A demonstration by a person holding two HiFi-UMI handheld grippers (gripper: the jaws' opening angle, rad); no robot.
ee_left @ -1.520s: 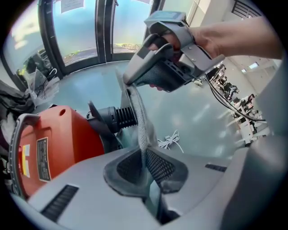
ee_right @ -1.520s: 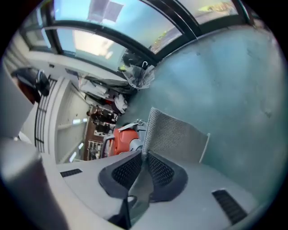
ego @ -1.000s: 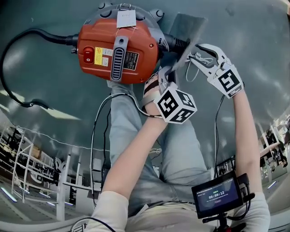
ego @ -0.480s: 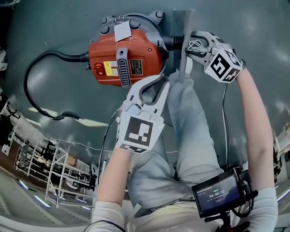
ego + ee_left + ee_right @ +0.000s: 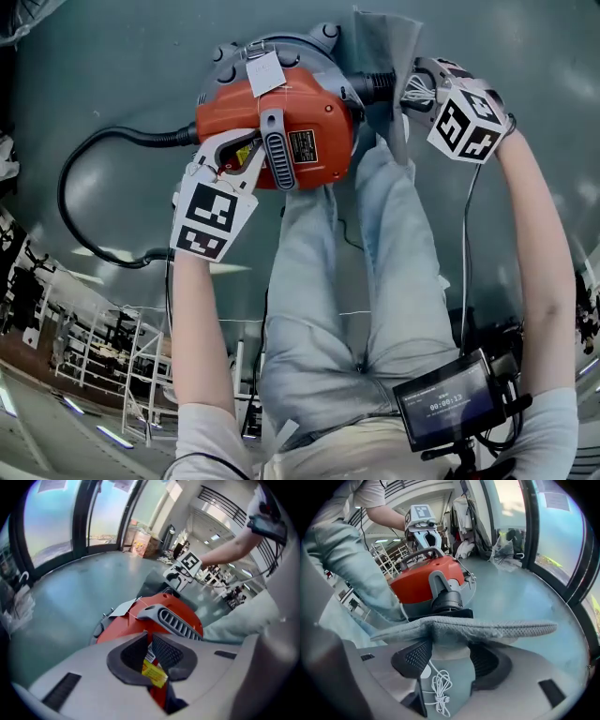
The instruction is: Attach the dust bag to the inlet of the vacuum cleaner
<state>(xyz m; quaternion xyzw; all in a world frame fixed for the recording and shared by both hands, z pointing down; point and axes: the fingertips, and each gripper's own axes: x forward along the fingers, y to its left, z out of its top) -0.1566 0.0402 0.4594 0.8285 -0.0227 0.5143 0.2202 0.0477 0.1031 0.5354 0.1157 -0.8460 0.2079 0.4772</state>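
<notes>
Shift: our left gripper (image 5: 246,157) has swung from beside the dust bag (image 5: 384,47) across to the orange top of the vacuum cleaner (image 5: 300,112).
Left jaws: closing, a slim gap left, nothing between them; we see the yellow label (image 5: 153,673) through it.
Right gripper (image 5: 410,91): jaws clamped on the bag's neck, white drawstring (image 5: 440,688) dangling between them.
Dust bag: grey, held just at the black inlet (image 5: 373,87).
Setting: vacuum on the grey floor (image 5: 112,75), beyond our legs (image 5: 394,262).
</notes>
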